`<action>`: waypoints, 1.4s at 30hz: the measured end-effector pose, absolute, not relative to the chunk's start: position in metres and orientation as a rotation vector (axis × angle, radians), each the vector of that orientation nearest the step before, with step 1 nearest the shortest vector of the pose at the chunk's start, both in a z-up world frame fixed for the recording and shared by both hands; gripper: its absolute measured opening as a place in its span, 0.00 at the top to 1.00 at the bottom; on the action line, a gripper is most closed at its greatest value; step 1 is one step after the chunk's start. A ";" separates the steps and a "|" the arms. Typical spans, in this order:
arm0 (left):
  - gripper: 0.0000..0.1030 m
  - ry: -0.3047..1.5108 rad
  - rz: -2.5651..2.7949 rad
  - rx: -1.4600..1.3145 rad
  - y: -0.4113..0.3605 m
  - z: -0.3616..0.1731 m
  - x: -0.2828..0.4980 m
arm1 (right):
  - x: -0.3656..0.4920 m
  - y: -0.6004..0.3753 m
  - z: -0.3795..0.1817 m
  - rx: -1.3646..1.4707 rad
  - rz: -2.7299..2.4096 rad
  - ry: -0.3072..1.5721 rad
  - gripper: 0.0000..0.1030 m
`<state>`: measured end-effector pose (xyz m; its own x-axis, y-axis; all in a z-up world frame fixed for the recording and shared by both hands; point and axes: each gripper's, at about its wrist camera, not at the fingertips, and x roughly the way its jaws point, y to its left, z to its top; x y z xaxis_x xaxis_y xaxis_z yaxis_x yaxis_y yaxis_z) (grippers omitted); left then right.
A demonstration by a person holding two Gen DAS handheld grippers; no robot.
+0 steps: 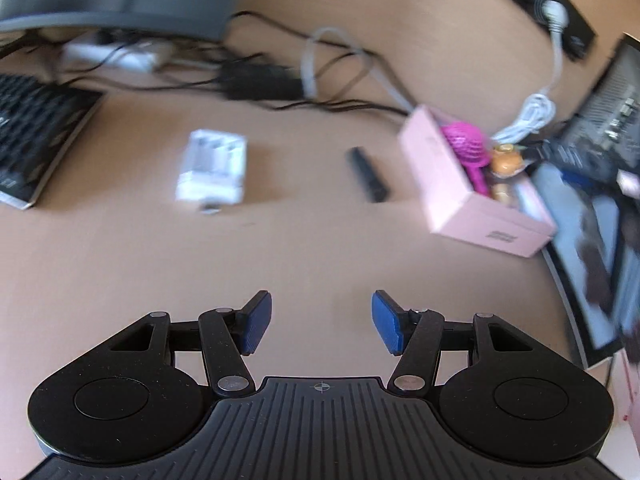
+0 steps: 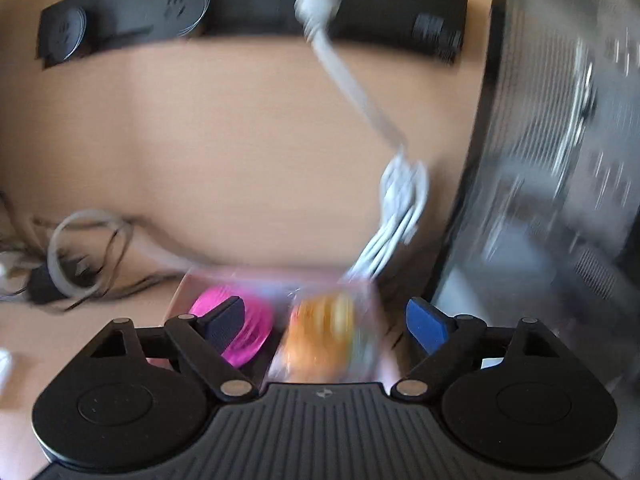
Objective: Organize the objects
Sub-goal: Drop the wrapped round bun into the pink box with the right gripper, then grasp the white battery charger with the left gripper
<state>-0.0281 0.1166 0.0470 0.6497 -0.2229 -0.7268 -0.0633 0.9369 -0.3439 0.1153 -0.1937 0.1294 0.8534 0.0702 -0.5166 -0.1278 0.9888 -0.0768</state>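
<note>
box [image 1: 460, 184] pink | brush [image 1: 466, 142] magenta | cable [image 1: 528, 114] white | desk [image 1: 280, 248] tan

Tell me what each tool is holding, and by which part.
Nothing. The left tool is open over bare tabletop. The right tool is open above the pink cardboard box, gripping nothing.

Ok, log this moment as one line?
left claw: open, empty, over desk | right claw: open, above pink box | in box: pink brush, orange item | loose on desk: white pack, black stick
</note>
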 end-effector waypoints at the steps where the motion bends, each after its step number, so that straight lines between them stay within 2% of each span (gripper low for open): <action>1: 0.42 0.868 -0.079 -0.363 0.122 0.045 -0.028 | 0.105 -0.190 0.121 -0.115 0.131 0.559 0.14; 10: 0.42 0.847 -0.044 -0.343 0.131 0.048 -0.003 | 0.025 -0.147 0.083 -0.233 0.275 0.635 0.12; 16: 0.42 0.797 0.037 -0.314 0.147 0.058 0.037 | 0.007 -0.141 0.086 -0.210 0.304 0.653 0.05; 24: 0.41 0.860 0.115 -0.208 0.158 0.039 0.097 | -0.010 -0.137 0.069 -0.223 0.322 0.724 0.05; 31: 0.41 0.870 0.112 -0.164 0.156 0.027 0.110 | -0.016 -0.133 0.066 -0.232 0.353 0.746 0.05; 33: 0.49 0.862 0.102 -0.152 0.154 0.027 0.108 | -0.014 -0.128 0.069 -0.238 0.378 0.732 0.05; 34: 0.48 0.858 0.099 -0.142 0.152 0.027 0.106 | -0.012 -0.124 0.072 -0.244 0.392 0.717 0.05; 36: 0.49 0.860 0.088 -0.142 0.150 0.027 0.101 | -0.006 -0.113 0.076 -0.262 0.422 0.682 0.11; 38: 0.49 0.866 0.083 -0.152 0.148 0.028 0.089 | 0.005 -0.100 0.080 -0.290 0.455 0.662 0.28; 42: 0.49 0.886 0.051 -0.200 0.142 0.031 0.058 | 0.032 -0.069 0.078 -0.336 0.488 0.642 0.41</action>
<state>0.0585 0.1420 0.0308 0.6326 -0.0386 -0.7735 -0.1268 0.9801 -0.1526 0.0319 -0.0689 0.0783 0.6948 0.3273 -0.6405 -0.5295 0.8354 -0.1475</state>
